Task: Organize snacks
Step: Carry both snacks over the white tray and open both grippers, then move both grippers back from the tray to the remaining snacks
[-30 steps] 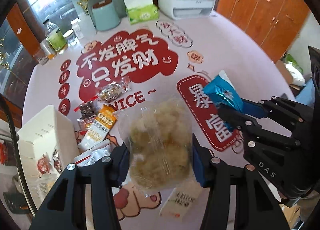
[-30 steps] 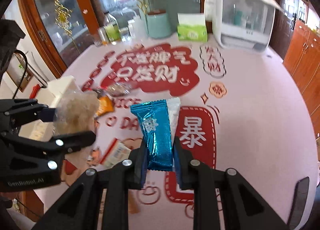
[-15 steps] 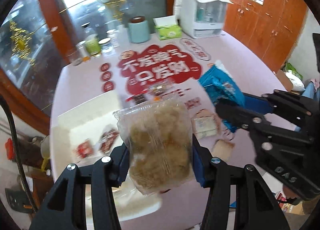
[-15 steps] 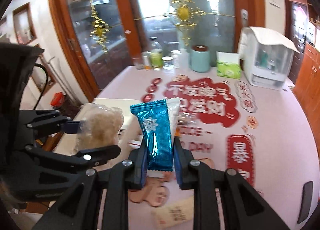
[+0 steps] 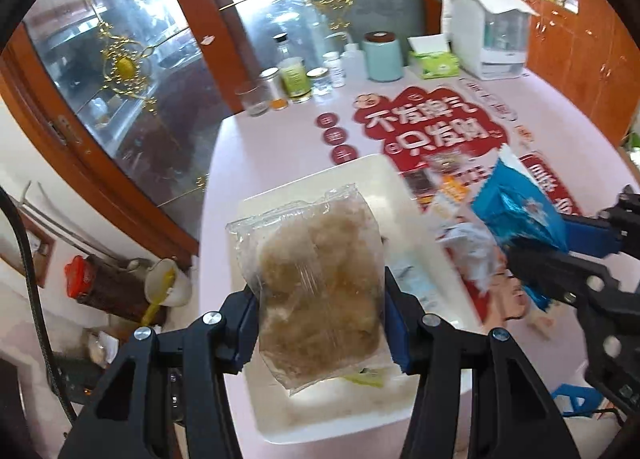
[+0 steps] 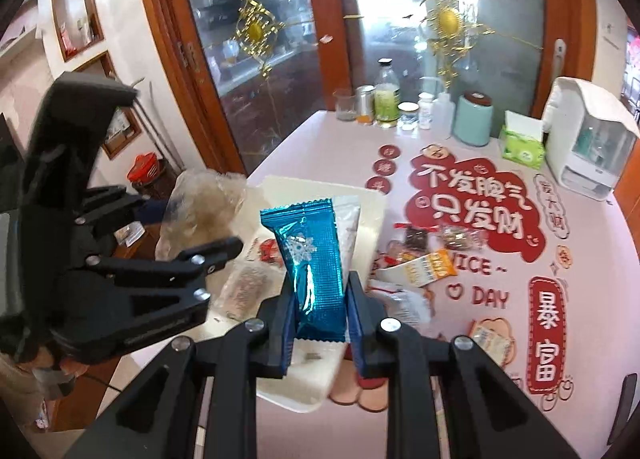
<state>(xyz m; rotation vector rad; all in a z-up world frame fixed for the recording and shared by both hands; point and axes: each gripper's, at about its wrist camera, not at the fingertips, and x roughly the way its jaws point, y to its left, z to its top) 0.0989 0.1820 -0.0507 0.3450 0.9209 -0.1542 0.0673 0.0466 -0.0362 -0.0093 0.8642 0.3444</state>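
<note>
A pink table (image 5: pixel 280 139) with red printed lettering is bordered by wood-framed glass doors (image 6: pixel 256 71). Loose snack packets (image 6: pixel 424 259) beside the white rectangular bin (image 5: pixel 352 179) are sharp only in the right view. The left gripper (image 5: pixel 320 323), angled downward, is clamped on a clear bag of beige puffed snack (image 5: pixel 320 291) over the bin; the right gripper (image 6: pixel 320 311) is clamped on a blue foil packet (image 6: pixel 312 259).

Left wrist view: tray (image 5: pixel 362 169) at frame centre, on counter (image 5: pixel 280 147). Clear bag (image 5: pixel 316 279) over tray, between left gripper (image 5: pixel 320 333) jaws. Foil packet (image 5: pixel 520 215) at right edge in right gripper (image 5: pixel 560 255), above loose snacks (image 5: pixel 448 183) right of tray. Jars (image 5: pixel 294 79), canister (image 5: pixel 384 57), tissue box (image 5: pixel 434 59), dispenser (image 5: pixel 492 33) line counter's far edge, upper right. Right wrist view: foil packet centre, tray behind, clear bag left.
</note>
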